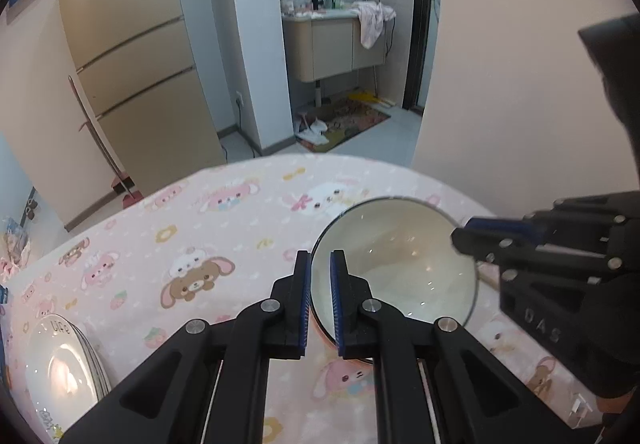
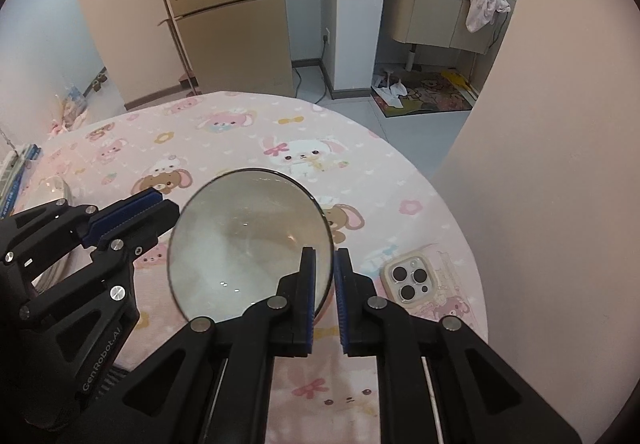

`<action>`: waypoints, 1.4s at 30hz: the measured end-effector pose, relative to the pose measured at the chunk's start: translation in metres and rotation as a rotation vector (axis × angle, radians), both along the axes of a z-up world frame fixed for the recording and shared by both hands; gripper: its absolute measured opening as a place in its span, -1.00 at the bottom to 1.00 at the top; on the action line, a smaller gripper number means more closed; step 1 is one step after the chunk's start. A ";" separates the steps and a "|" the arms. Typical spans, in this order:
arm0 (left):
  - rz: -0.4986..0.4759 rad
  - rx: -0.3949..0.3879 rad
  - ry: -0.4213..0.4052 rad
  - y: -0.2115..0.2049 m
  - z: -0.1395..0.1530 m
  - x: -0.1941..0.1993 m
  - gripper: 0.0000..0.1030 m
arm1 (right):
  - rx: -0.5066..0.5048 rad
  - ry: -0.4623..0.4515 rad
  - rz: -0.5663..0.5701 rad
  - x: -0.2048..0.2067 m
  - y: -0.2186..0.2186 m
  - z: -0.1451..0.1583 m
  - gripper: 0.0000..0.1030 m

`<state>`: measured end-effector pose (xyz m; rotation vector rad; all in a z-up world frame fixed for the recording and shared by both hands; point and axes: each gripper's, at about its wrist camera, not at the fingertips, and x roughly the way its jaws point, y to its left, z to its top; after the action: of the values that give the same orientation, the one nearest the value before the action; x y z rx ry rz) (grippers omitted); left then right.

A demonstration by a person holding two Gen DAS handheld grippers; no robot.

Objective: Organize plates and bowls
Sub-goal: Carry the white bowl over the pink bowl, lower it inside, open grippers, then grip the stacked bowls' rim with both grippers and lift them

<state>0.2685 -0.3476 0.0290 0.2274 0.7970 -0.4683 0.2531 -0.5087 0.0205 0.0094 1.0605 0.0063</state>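
Note:
A cream bowl with a dark rim and pink outside (image 1: 400, 264) (image 2: 248, 240) is held between both grippers just above the pink cartoon tablecloth (image 1: 224, 228). My left gripper (image 1: 319, 264) is shut on the bowl's left rim, one finger inside and one outside. My right gripper (image 2: 324, 264) is shut on its right rim the same way. Each gripper shows in the other's view: the right one (image 1: 472, 228) and the left one (image 2: 160, 204). A stack of white plates (image 1: 64, 368) lies at the table's left edge.
A phone in a cream case (image 2: 412, 280) lies face down to the right of the bowl. A pink wall (image 2: 560, 164) stands close on the right. Beyond the table's far edge are a beige fridge (image 1: 132, 56) and a bathroom vanity (image 1: 332, 44).

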 end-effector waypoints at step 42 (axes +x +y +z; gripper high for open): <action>0.127 -0.434 0.349 0.046 -0.067 0.020 0.61 | 0.667 0.044 -0.232 -0.010 -0.066 -0.083 0.20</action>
<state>0.2885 -0.3016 -0.0384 -0.3150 1.0194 -0.5566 0.2430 -0.5746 -0.0622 0.7372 1.0552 0.1505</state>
